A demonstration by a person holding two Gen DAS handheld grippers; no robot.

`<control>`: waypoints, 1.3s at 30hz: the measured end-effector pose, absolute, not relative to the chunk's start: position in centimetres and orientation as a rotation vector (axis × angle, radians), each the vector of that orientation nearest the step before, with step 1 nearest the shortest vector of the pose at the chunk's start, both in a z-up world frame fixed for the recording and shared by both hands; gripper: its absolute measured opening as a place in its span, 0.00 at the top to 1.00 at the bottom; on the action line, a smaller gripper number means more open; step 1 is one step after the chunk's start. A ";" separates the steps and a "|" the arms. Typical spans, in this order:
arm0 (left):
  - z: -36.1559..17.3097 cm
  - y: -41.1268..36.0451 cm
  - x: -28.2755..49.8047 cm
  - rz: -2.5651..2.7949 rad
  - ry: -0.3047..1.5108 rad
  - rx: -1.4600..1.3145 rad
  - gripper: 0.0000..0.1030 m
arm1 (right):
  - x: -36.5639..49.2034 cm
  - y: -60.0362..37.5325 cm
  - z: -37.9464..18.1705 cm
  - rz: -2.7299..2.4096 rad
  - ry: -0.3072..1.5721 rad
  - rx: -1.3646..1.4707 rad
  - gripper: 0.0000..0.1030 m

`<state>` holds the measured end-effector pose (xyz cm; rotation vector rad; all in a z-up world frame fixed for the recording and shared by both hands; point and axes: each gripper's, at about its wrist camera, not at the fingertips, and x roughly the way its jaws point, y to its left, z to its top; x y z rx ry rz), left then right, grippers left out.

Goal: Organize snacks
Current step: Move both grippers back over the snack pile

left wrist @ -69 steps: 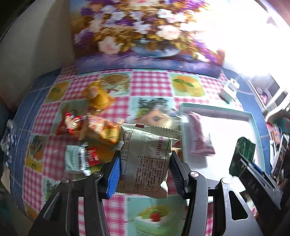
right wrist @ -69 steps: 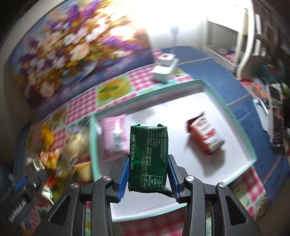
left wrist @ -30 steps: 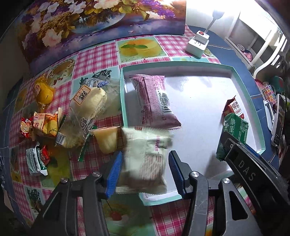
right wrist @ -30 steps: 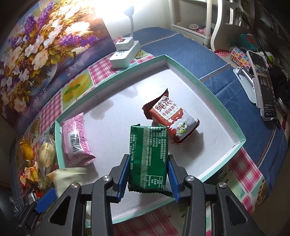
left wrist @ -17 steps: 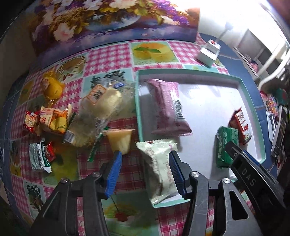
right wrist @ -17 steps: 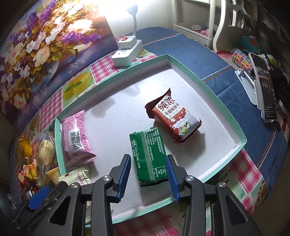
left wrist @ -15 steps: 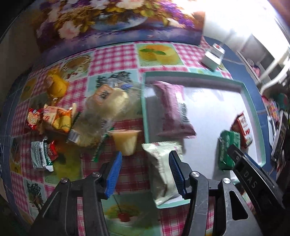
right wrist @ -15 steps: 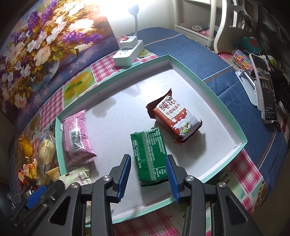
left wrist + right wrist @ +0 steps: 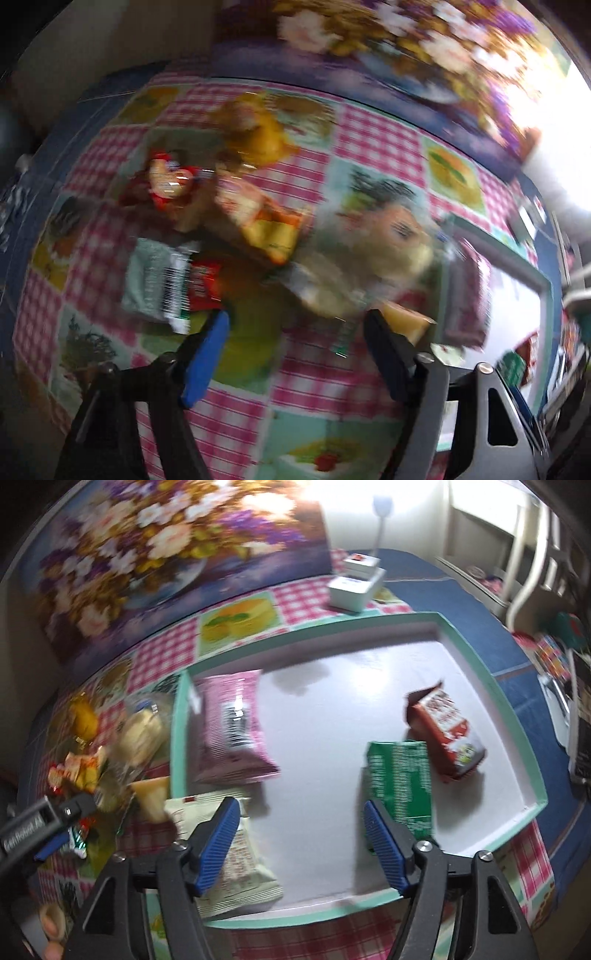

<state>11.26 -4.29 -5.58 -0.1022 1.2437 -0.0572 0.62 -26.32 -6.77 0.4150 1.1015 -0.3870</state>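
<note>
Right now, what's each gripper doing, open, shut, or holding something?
Left gripper: open, jaws just widened, nothing between them.
Right gripper: open, jaws just widened, empty; the dark green foil snack packet lies released.

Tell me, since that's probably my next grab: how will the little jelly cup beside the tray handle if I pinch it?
The jelly cup lies tipped on its side, so a push may roll it in a curve. Its tapered plastic wall looks smooth and could slip out from between the fingers. It probably gives a little when squeezed, so pinch gently.
</note>
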 end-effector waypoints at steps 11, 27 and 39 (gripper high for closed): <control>-5.6 1.8 11.8 0.138 1.156 -0.132 0.09 | 1.3 -24.3 -6.6 -0.295 1.079 0.402 0.01; -4.3 7.9 11.8 0.236 1.033 -0.183 0.05 | 3.3 -20.2 -4.6 -0.124 0.969 0.328 0.00; -5.3 13.5 11.8 0.273 1.026 -0.311 0.04 | 6.7 -15.4 -3.8 0.011 0.975 0.250 0.00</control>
